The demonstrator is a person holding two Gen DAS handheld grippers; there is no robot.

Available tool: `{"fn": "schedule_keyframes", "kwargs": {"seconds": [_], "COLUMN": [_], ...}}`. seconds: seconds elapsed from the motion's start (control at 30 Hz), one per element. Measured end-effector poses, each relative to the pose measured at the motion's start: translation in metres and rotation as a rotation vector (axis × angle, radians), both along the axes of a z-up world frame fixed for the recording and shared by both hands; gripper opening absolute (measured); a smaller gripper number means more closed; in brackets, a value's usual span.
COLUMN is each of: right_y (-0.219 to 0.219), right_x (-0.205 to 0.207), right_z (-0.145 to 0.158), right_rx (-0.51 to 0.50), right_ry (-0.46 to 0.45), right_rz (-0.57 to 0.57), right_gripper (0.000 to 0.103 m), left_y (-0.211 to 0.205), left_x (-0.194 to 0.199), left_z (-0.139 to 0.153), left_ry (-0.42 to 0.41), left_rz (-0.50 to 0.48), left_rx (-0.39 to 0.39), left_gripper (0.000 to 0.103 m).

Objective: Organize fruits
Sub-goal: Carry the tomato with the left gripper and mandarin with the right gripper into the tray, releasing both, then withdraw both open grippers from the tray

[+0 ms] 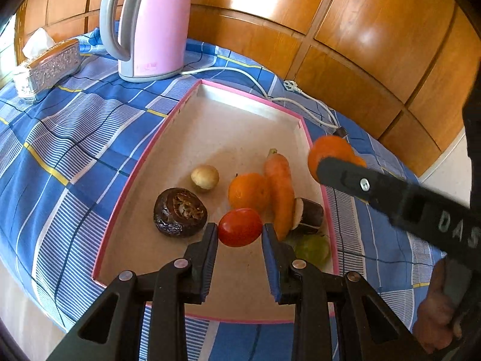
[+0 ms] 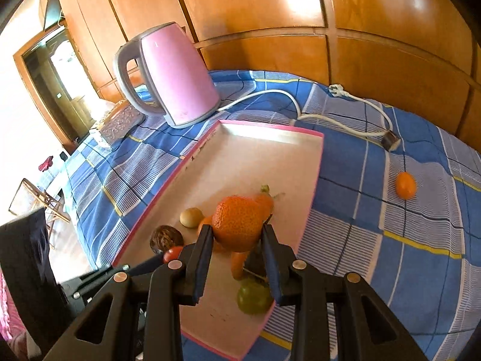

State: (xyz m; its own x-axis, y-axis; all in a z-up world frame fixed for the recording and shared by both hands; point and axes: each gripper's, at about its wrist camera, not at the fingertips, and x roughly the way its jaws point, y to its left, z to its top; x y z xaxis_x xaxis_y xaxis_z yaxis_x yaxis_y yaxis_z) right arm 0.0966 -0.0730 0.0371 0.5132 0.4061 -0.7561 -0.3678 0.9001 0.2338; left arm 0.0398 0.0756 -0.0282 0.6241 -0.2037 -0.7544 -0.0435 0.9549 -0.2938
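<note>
Left wrist view: my left hand-held gripper (image 1: 240, 230) angled down, clamped on tomato (image 1: 240, 227) over pink-rimmed tray (image 1: 141, 165). Right hand-held gripper (image 2: 237, 234) pinches orange (image 2: 237, 221) above tray; "DAS" readable on its side. Kettle (image 1: 153, 24) label illegible.

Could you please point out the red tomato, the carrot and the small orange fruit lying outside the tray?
Red tomato (image 1: 240, 227), left wrist view, centre of its skin.
Carrot (image 1: 281, 186), left wrist view, middle of its body.
Small orange fruit (image 2: 405, 185), right wrist view, centre of its surface.
</note>
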Motion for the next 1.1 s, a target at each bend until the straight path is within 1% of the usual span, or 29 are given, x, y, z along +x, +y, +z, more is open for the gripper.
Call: {"fn": "schedule_keyframes", "kwargs": {"seconds": [0.27,0.33,0.53,0.6,0.63,0.7,0.9,1.1], "right_y": [0.014,0.016,0.014,0.01,0.008,0.003,-0.013,-0.026], "right_x": [0.023,0.025,0.017,0.013,0.012,0.008,-0.004,-0.01], "right_z": [-0.006,-0.008,-0.015,-0.016,-0.016,-0.017,-0.017,-0.016], "right_rx": [0.055,0.058,0.039,0.045,0.047,0.056,0.051,0.048], "right_ry": [0.04,0.039,0.043,0.047,0.05,0.055,0.055,0.052], "right_rz": [0.007,0.007,0.0,-0.008,-0.014,-0.027,-0.073,-0.112], "right_gripper": [0.035,0.038,0.038,0.038,0.038,0.038,0.038,0.038], "left_y": [-0.002,-0.002,-0.002,-0.002,-0.002,-0.003,-0.004,-0.007], "left_x": [0.0,0.0,0.0,-0.001,-0.001,-0.003,-0.007,-0.01], "left_z": [-0.004,-0.006,-0.006,-0.004,-0.003,0.001,0.007,0.009], "left_ry": [0.01,0.015,0.021,0.015,0.01,-0.004,-0.023,-0.028], "left_rz": [0.0,0.0,0.009,0.017,0.02,0.023,0.024,0.018], "left_rx": [-0.002,-0.002,-0.002,0.007,0.013,0.032,0.054,0.063], "left_gripper": [0.031,0.031,0.032,0.036,0.036,0.036,0.036,0.036]}}
